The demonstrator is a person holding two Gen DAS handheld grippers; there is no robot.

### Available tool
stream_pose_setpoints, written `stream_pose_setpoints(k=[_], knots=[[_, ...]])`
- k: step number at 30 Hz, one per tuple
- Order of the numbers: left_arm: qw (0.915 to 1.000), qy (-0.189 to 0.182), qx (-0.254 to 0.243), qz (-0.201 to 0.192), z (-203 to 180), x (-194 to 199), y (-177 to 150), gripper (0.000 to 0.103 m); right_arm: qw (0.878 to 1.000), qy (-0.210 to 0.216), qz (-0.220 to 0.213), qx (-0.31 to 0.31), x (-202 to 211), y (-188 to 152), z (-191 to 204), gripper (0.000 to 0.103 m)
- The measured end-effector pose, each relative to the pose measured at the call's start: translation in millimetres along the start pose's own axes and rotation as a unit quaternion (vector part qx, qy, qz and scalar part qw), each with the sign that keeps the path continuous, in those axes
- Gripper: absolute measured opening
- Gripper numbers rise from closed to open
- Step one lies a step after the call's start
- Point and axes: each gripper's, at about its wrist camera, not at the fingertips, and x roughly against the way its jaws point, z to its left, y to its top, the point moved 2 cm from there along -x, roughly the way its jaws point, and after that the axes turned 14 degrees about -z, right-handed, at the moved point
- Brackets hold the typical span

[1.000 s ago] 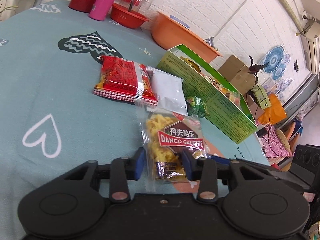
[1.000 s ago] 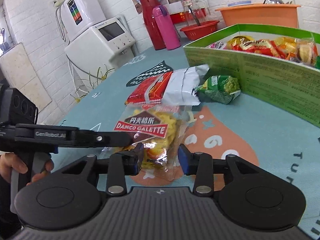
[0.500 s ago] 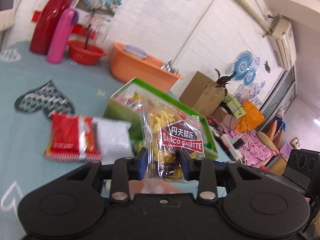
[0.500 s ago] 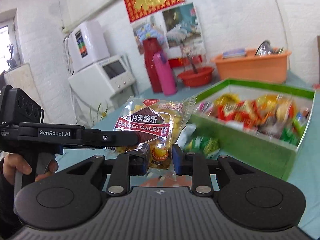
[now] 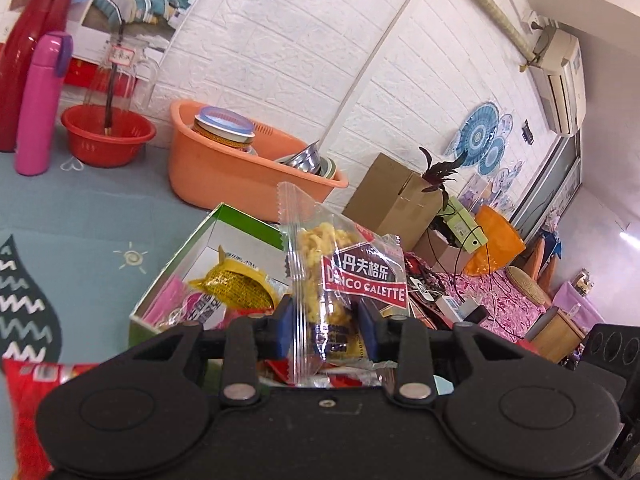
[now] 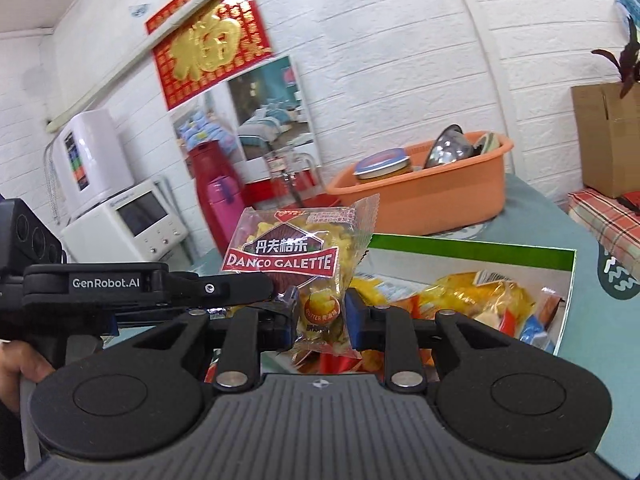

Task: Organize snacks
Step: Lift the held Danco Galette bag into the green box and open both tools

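Both tools, the left tool (image 5: 326, 326) and the right tool (image 6: 320, 318), pinched the Danco Galette packet (image 6: 304, 264) from either side above the green snack box (image 6: 570, 280); uneven release risked the slippery wrapper snagging or dropping onto the desk (image 5: 80, 216).

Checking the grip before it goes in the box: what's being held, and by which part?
Both grippers, left and right, pinch the same Danco Galette snack packet at its bottom end, above the green box.
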Motion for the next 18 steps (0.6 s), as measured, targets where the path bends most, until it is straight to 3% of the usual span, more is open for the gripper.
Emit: stream_pose_setpoints(k=[8, 10, 11, 12, 13, 14, 18], knots=[[0.9997, 0.011, 0.008, 0.023, 21, -50, 10, 0.043, 1.000, -0.024, 0.012, -0.009, -40, -2, -23, 0.045], [0.9995, 0.021, 0.006, 0.021, 28, -59, 10, 0.045, 1.000, -0.026, 0.017, -0.005, -52, -6, -28, 0.053], [0.9993, 0.035, 0.002, 0.015, 32, -62, 9, 0.053, 0.999, -0.031, 0.027, 0.004, -58, -9, -29, 0.057], [0.9988, 0.048, -0.004, 0.011, 36, -66, 9, 0.070, 0.998, -0.045, 0.042, 0.020, -65, -13, -30, 0.065], [0.9980, 0.060, -0.006, 0.016, 40, -68, 7, 0.080, 0.996, -0.058, 0.054, 0.035, -69, -17, -32, 0.085], [0.9974, 0.068, -0.005, 0.023, 43, -68, 5, 0.091, 0.995, -0.066, 0.059, 0.042, -70, -20, -32, 0.091], [0.9969, 0.075, -0.007, 0.023, 47, -58, 2, 0.103, 0.997, -0.048, 0.035, 0.042, -57, -14, -30, 0.103]])
